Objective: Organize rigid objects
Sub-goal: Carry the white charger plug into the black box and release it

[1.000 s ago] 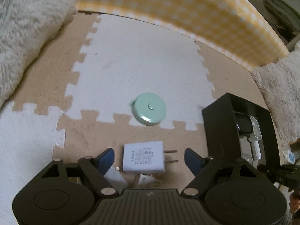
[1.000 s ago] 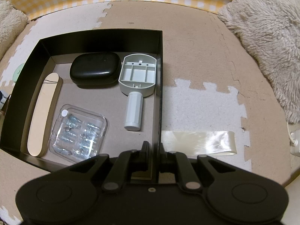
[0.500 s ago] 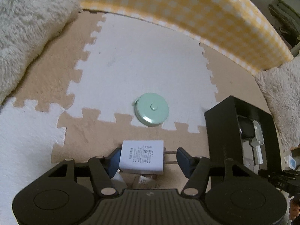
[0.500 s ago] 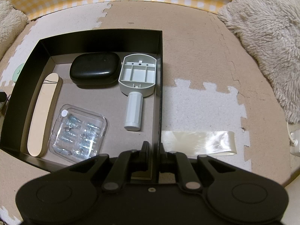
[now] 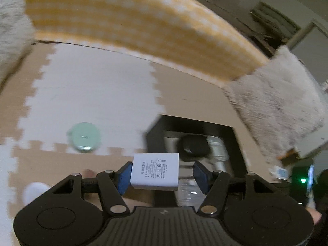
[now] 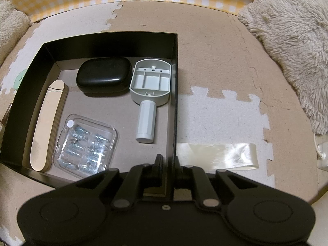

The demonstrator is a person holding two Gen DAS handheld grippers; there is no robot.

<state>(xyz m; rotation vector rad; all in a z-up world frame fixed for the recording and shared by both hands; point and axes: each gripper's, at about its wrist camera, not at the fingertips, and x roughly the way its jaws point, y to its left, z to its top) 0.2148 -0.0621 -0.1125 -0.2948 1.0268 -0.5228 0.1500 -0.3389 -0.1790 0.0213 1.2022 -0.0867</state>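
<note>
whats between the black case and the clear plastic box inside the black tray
Nothing: between the black case and the clear plastic box lies bare grey tray floor, seen from the right wrist.

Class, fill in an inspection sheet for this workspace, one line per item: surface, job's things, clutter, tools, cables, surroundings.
Surface: beige and white foam mat.
Job's things: black box holds black case, grey part, wooden sticks, clear pack; green disc on mat.
Clutter: glossy strip.
Tools: left tool grips white charger; right tool clamps box wall.
Cables: white cord.
Surroundings: checked cushion, fluffy fabric.
</note>
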